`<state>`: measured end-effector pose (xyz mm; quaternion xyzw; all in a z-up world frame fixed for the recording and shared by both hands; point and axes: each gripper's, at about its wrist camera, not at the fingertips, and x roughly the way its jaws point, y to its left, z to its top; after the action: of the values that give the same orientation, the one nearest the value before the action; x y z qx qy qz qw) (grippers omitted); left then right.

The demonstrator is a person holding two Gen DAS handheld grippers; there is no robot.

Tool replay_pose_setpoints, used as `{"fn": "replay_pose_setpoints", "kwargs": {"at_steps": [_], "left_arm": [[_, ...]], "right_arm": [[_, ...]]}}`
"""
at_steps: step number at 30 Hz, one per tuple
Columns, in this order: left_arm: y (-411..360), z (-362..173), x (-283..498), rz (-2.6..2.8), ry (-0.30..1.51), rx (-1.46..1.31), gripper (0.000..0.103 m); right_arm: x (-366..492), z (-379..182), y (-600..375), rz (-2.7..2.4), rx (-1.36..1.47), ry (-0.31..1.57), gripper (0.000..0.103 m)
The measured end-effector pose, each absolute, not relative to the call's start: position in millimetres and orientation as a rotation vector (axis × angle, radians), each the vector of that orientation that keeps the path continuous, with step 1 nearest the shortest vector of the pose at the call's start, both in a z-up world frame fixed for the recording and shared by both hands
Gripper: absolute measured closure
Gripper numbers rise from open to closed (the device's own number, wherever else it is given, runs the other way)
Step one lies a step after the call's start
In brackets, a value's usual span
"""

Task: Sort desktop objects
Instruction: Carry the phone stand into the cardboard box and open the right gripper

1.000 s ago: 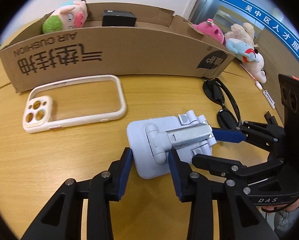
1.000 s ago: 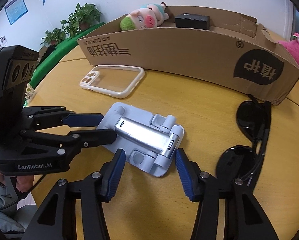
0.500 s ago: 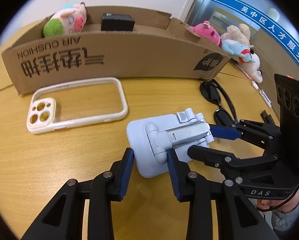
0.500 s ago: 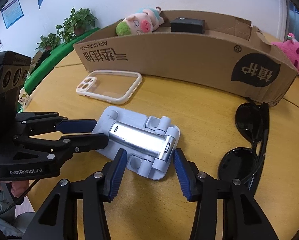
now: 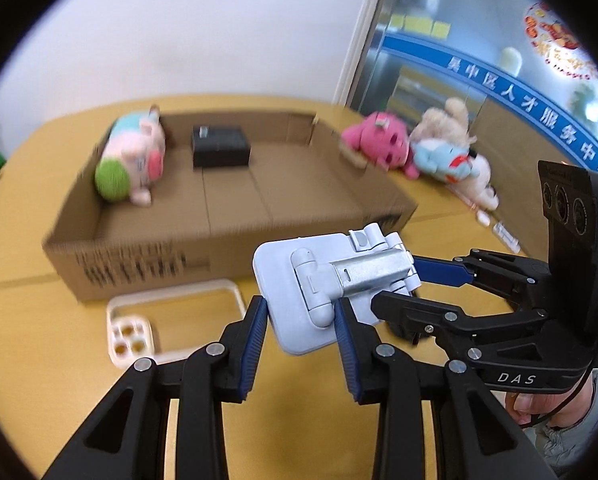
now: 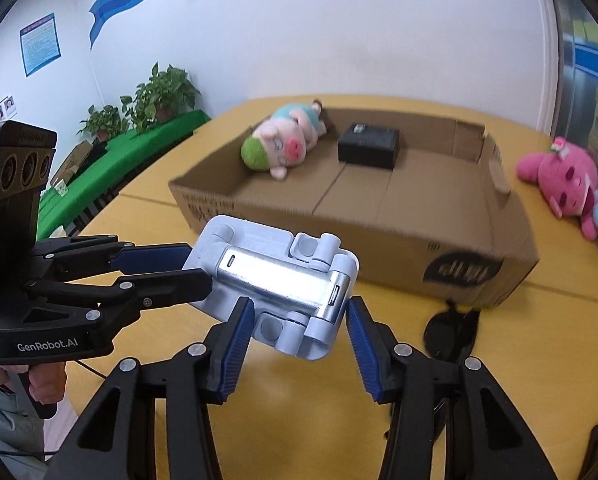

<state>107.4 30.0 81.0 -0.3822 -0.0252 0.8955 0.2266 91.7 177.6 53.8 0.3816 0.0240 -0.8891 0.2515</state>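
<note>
- My left gripper [image 5: 299,322] has its jaws closed on the near end of the phone stand [image 5: 331,276]; my right gripper [image 6: 299,326] has its jaws around the other end, but I cannot tell whether both pads touch it.
- The phone stand hangs in the air between them, above the tabletop [image 5: 23,320] and just short of the near wall of the cardboard box [image 5: 235,204].
- Done, as I judge it: a pig plush [image 5: 133,170] and a black box [image 5: 221,152] already lie inside the cardboard box.
- Left: the phone stand is not yet in, and the phone case [image 5: 171,322] and sunglasses [image 6: 451,330] lie on the tabletop near the cardboard box.
- Three plush toys [image 5: 419,152] lie right of the cardboard box; whether they count, I cannot say.
- The sunglasses are partly hidden behind my right gripper's finger, and the box lettering is blurred.
</note>
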Motion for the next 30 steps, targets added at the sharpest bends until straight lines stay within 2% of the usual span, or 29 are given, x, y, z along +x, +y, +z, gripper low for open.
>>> {"fn": "replay_pose_setpoints", "kwargs": {"at_steps": [10, 18, 24, 30], "left_arm": [[38, 121, 75, 2.448, -0.059, -0.901, 0.07], [19, 134, 41, 2.485, -0.08, -0.866, 0.069], [-23, 118, 7, 2.555, -0.133, -0.943, 0.07], [-54, 87, -20, 2.625, -0.119, -1.067, 0.07]], "right_arm": [[68, 107, 182, -2.548, 0.937, 0.093, 0.056], [30, 124, 162, -2.564, 0.905, 0.123, 0.055], [-15, 109, 122, -2.486, 0.921, 0.092, 0.054], [-61, 63, 86, -2.372, 1.011, 0.016, 0.054]]}}
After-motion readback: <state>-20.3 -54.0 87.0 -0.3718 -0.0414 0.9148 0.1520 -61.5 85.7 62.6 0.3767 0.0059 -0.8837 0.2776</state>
